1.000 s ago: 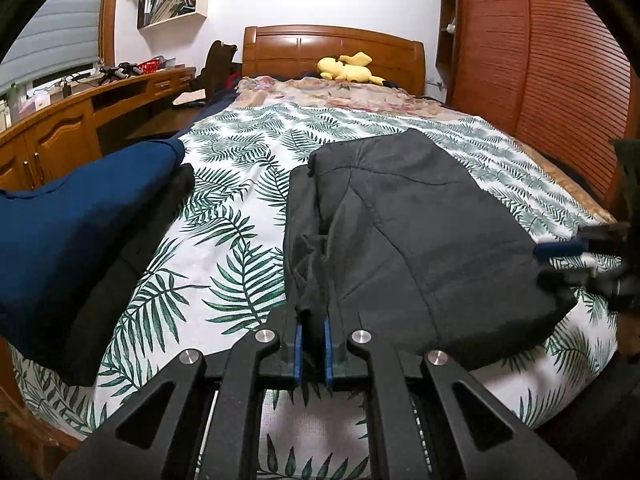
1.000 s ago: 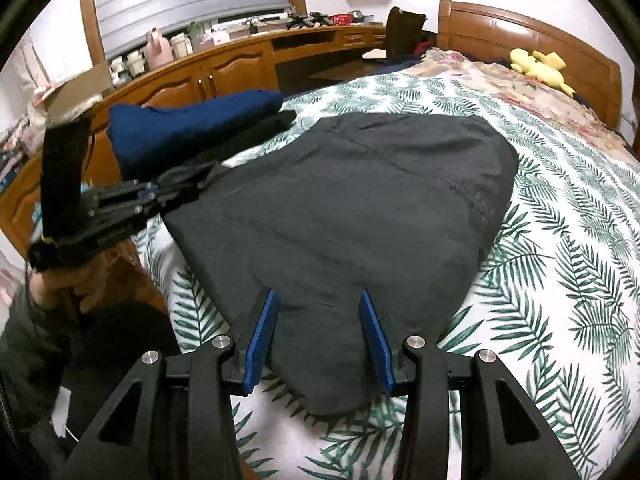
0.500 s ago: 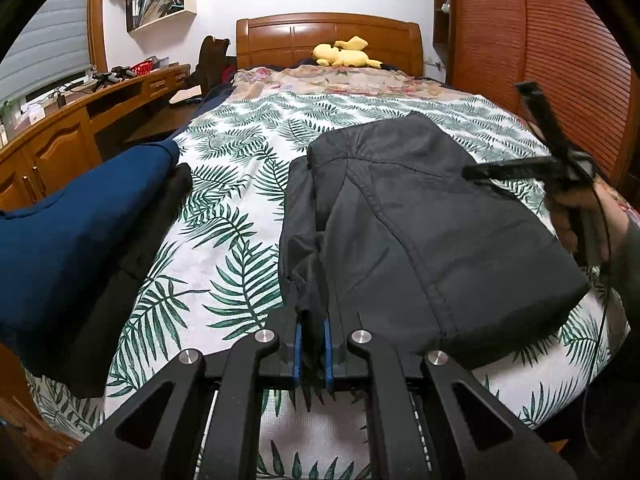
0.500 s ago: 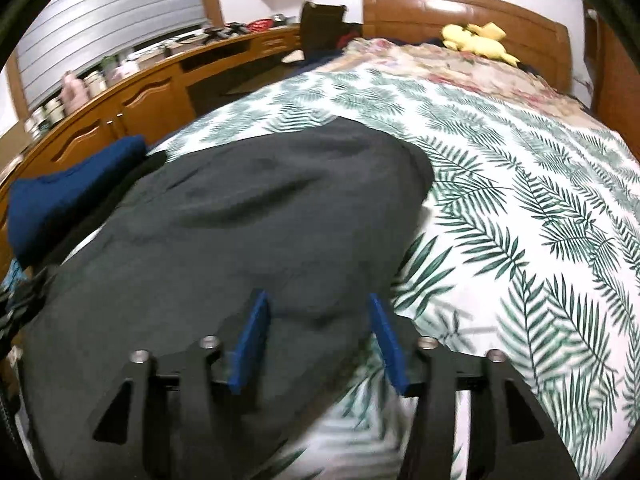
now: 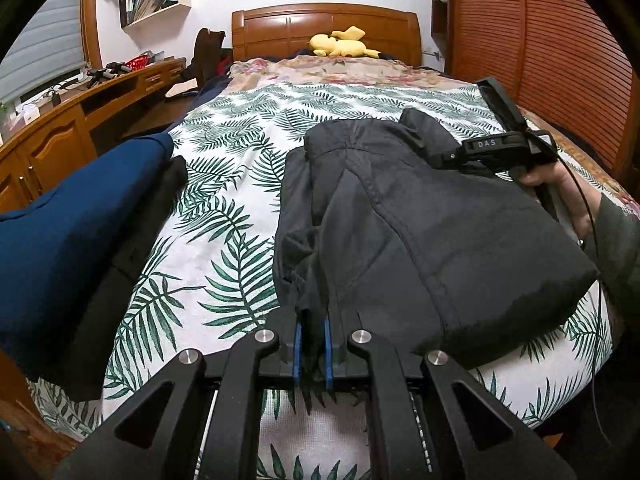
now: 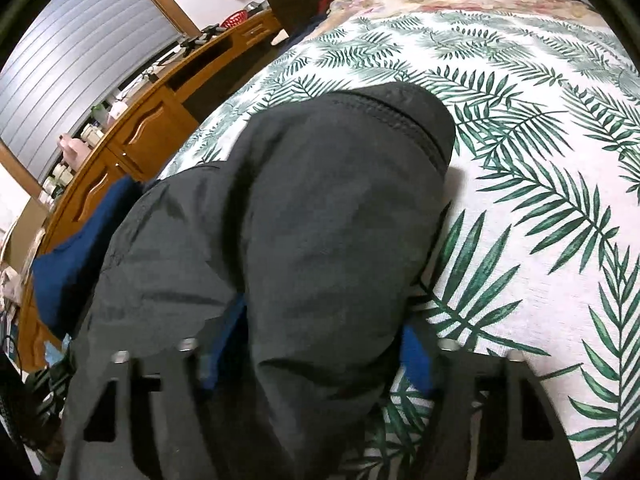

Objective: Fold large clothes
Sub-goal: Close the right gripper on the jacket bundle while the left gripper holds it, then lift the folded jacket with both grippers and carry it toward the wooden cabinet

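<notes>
One black garment (image 5: 420, 216) on bed (image 5: 224, 208); left gripper (image 5: 311, 344) pinching hem.

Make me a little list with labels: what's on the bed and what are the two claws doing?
bed cover: white sheet with green fern leaves
main garment: big black padded jacket, partly folded
beside it: dark blue folded garment
by headboard: yellow plush toy
left claw: shut on the jacket's near edge
right claw: open, jacket fabric between its blue pads

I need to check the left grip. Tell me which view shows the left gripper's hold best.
Left wrist view: the left gripper is shut on the black garment's edge. The right wrist view shows only garment, not that gripper.
</notes>
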`<action>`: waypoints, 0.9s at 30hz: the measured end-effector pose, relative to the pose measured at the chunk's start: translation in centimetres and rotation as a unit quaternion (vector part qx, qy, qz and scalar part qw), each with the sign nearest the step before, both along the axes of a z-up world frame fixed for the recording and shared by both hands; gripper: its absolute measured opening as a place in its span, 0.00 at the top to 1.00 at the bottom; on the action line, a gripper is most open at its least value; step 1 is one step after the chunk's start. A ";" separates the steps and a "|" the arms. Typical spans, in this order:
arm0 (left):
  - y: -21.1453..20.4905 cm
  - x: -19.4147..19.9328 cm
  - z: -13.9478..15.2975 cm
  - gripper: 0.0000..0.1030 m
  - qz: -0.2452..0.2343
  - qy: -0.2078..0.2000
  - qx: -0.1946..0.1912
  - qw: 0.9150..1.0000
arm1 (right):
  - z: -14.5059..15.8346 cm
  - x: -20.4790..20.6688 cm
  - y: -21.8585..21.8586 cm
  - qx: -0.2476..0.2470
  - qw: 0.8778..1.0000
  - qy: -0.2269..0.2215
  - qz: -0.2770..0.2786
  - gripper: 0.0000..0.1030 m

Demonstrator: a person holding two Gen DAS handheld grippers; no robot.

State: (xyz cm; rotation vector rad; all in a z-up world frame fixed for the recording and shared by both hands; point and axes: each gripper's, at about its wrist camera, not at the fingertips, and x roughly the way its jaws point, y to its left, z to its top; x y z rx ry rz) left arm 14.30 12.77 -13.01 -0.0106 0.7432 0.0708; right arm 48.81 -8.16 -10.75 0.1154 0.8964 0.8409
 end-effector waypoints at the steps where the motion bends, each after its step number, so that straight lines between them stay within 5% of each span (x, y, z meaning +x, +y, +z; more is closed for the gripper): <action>1: 0.0 0.0 0.1 0.92 0.002 -0.002 0.000 1.000 | 0.2 -0.4 -0.2 0.004 1.000 -0.006 0.003 0.59; 5: 0.0 -0.4 0.6 0.90 0.012 -0.007 -0.003 1.000 | 1.3 -2.0 -1.0 0.004 0.999 -0.045 -0.007 0.66; 10: 0.6 -1.5 0.7 0.60 0.028 -0.012 -0.016 0.999 | 2.2 -3.4 -3.5 0.005 0.998 -0.063 -0.027 0.67; 27: 1.7 2.9 -2.6 0.59 0.033 0.047 -0.078 0.995 | 0.3 -3.7 -5.7 -0.034 0.996 -0.043 -0.064 0.63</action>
